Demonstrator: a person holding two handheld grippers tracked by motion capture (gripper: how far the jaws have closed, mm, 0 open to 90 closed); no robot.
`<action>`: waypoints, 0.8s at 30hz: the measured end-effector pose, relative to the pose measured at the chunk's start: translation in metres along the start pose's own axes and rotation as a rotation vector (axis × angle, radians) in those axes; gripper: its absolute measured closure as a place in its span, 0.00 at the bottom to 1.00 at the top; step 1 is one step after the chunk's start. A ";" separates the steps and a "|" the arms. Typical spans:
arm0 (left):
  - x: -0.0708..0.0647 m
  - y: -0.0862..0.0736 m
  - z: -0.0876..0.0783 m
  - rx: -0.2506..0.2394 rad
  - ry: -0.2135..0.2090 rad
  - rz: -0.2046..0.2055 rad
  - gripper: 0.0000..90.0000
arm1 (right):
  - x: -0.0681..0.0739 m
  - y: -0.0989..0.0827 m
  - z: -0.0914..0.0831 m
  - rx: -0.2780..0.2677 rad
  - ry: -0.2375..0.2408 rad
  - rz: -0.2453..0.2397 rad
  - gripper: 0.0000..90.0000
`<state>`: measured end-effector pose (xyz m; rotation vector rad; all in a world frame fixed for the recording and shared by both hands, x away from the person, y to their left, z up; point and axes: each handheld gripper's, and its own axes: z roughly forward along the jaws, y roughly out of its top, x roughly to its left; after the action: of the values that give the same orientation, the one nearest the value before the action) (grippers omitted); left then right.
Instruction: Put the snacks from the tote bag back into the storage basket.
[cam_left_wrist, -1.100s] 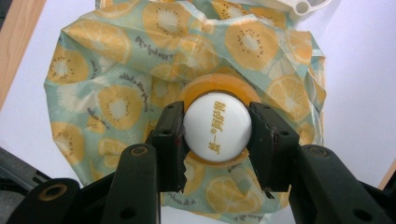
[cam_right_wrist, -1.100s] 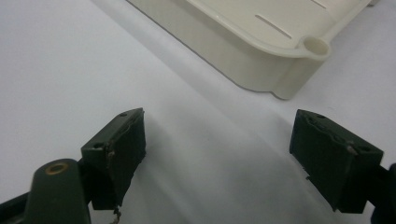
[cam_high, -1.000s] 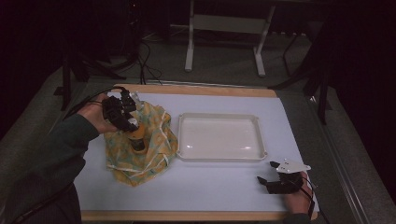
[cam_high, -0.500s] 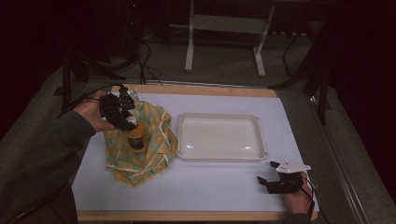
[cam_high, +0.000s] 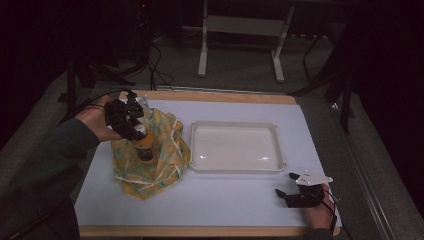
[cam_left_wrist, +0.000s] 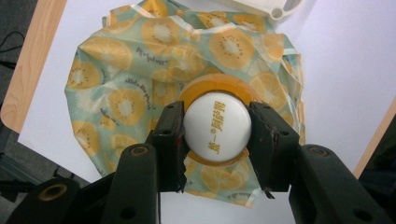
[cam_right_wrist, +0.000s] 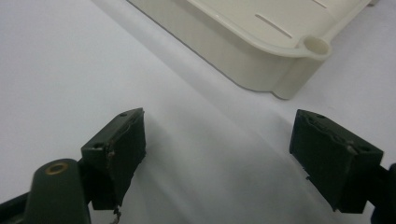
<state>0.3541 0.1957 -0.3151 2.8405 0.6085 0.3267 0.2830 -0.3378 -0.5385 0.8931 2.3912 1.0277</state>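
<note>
A bottle (cam_high: 143, 145) with a white cap (cam_left_wrist: 217, 129) and an orange body is held by the left gripper (cam_high: 131, 122), whose jaws are pressed against the two sides of the cap. In the left gripper view the cap is seen end-on, so the bottle's long axis is judged to run straight away from the gripper, down toward the table (cam_high: 240, 210); in the high view it is seen tilted a little, cap toward the hand. The bottle is placed over a fruit-print cloth (cam_high: 165, 160), which lies crumpled under it at the left of the table; whether the base is resting on the cloth or raised just above it cannot be told.

A white tray (cam_high: 235, 167) is seen just beside the cloth, to its right, with its near-left corner almost touching the folds. It is empty, and open room is offered there if the bottle is meant to be carried over; the tray's rim would have to be cleared, and a loose fold could be dragged along.

The right gripper (cam_high: 295, 196) is held low near the table's front right corner, jaws spread wide with nothing between them, pointed at the tray's near corner (cam_right_wrist: 299, 60). It is well apart from the bottle; the left hand is much the nearer.
</note>
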 end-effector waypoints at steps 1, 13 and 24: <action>-0.001 0.001 -0.001 0.000 -0.001 0.007 0.65 | 0.000 0.000 0.000 0.001 0.000 0.002 0.20; -0.011 0.007 -0.012 -0.009 -0.003 0.055 0.65 | 0.000 0.000 0.000 0.002 0.000 0.000 0.20; -0.022 0.015 -0.019 0.008 0.001 0.092 0.65 | 0.000 0.000 0.000 0.002 0.000 -0.001 0.20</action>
<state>0.3357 0.1759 -0.2968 2.8815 0.4813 0.3419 0.2830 -0.3379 -0.5384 0.8926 2.3929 1.0257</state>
